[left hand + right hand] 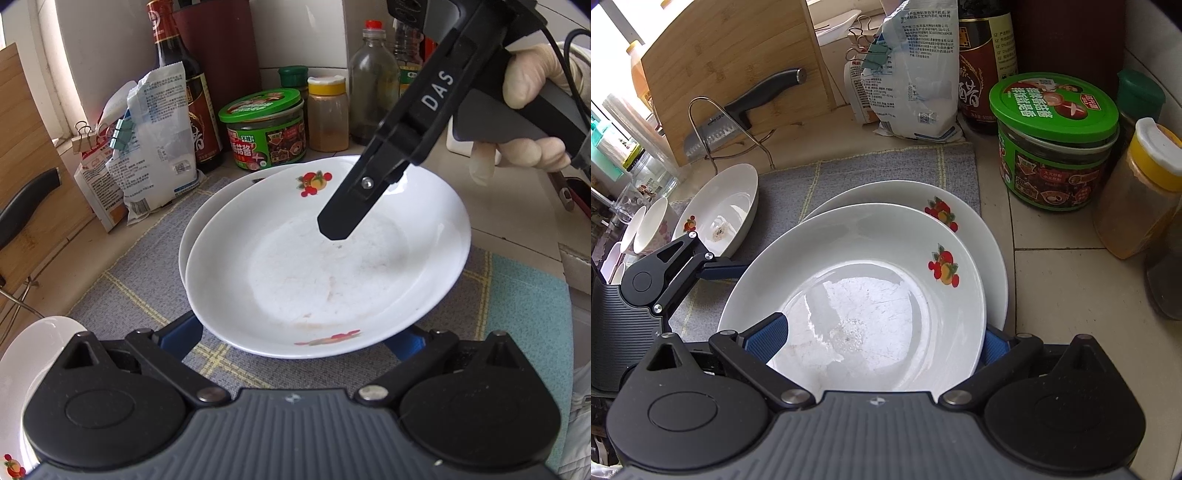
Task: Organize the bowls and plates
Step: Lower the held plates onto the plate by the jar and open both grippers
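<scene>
Top plate nested on second plate; right tool pinching its 6 o'clock rim; left tool spread beneath.

A white plate with fruit pictures sits tilted on another plate, between the right gripper's fingers.
</scene>
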